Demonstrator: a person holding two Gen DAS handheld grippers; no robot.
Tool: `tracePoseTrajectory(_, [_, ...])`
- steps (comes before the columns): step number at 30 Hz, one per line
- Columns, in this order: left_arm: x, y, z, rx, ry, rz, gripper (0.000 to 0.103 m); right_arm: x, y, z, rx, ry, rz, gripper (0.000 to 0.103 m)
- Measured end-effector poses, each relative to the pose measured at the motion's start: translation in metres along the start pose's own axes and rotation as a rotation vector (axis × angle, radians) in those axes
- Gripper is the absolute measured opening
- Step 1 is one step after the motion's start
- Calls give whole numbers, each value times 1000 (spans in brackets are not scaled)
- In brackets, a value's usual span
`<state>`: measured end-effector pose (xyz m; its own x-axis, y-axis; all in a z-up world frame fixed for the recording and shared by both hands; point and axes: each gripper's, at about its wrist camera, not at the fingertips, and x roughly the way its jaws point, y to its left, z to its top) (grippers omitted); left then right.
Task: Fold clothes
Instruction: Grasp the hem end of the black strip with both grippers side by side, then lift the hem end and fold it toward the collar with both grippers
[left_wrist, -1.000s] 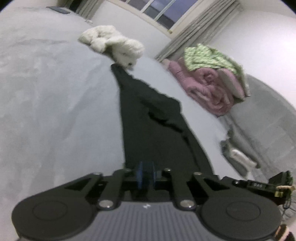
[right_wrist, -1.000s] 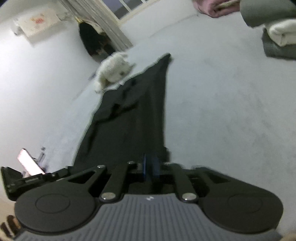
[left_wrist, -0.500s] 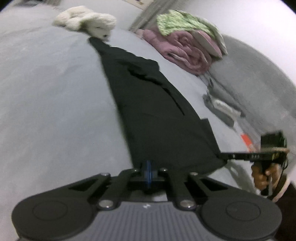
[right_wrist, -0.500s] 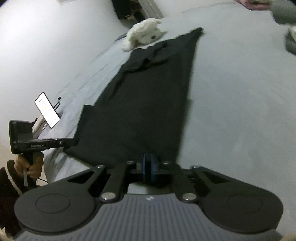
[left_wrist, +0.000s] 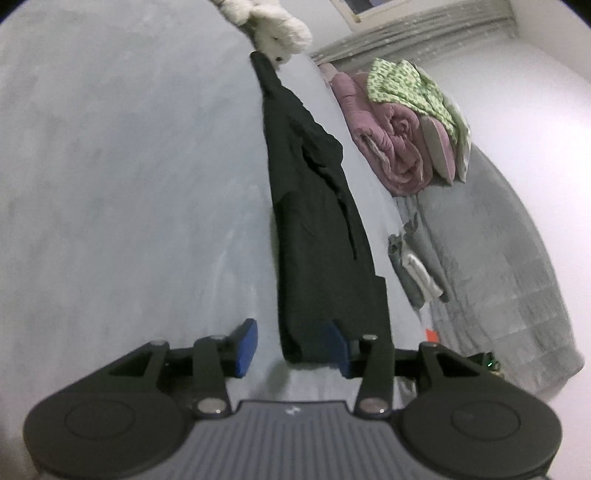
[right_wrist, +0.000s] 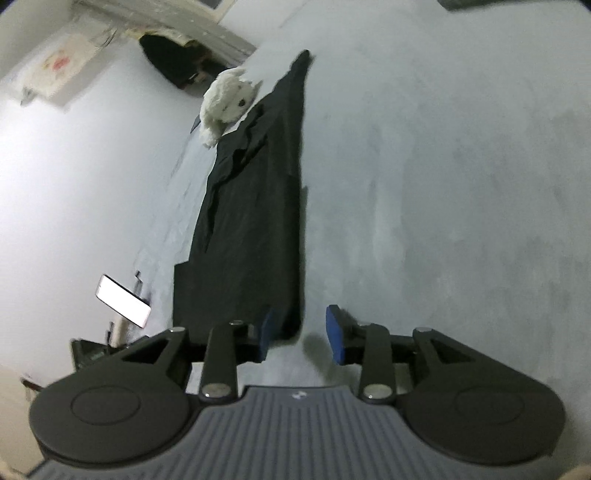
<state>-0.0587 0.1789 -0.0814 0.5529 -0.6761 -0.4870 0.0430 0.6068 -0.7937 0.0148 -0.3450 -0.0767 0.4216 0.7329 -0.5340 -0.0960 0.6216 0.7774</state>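
Note:
A long black garment (left_wrist: 314, 221) lies stretched out flat on the grey bed (left_wrist: 129, 166), running from the near edge to a narrow tip by a plush toy. In the left wrist view my left gripper (left_wrist: 291, 349) is open at the garment's near left corner, blue pads apart, with the hem lying between them. In the right wrist view the same black garment (right_wrist: 255, 221) ends at my right gripper (right_wrist: 300, 335), which is open at the near right corner. Nothing is held.
A white plush toy (left_wrist: 273, 26) sits at the garment's far end. Rolled pink and green bedding (left_wrist: 399, 129) is stacked on the right, with small folded grey and white clothes (left_wrist: 413, 269) nearer. A lit phone (right_wrist: 123, 295) stands off the bed's left side.
Both grippers were shut on the garment's near hem and pulling it; now both have opened and the hem lies released on the bed.

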Motion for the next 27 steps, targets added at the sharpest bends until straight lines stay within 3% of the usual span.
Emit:
tracePoseTrajectory(12, [37,-9,6,-2,84,-21,45,27,7,7,25,63,11,38])
tracePoseTrajectory(19, [51,-12,6,-15,86,-55,43,51,13,12,38,85,61,37])
tracePoseTrajectory(21, [53,-12,3,-37,67,-46,29,54,15,11,45,83,63,33])
tracePoseTrajectory(22, [55,-10,0,-63,61,-42,16,56,16,10,48,82,64,30])
tracePoseTrajectory(23, [56,-8,-2,-90,55,-39,9,57,16,11,60,83,64,18])
tracePoseTrajectory(27, [45,-10,-6,-170,18,-85,7,54,15,9,135,82,87,11])
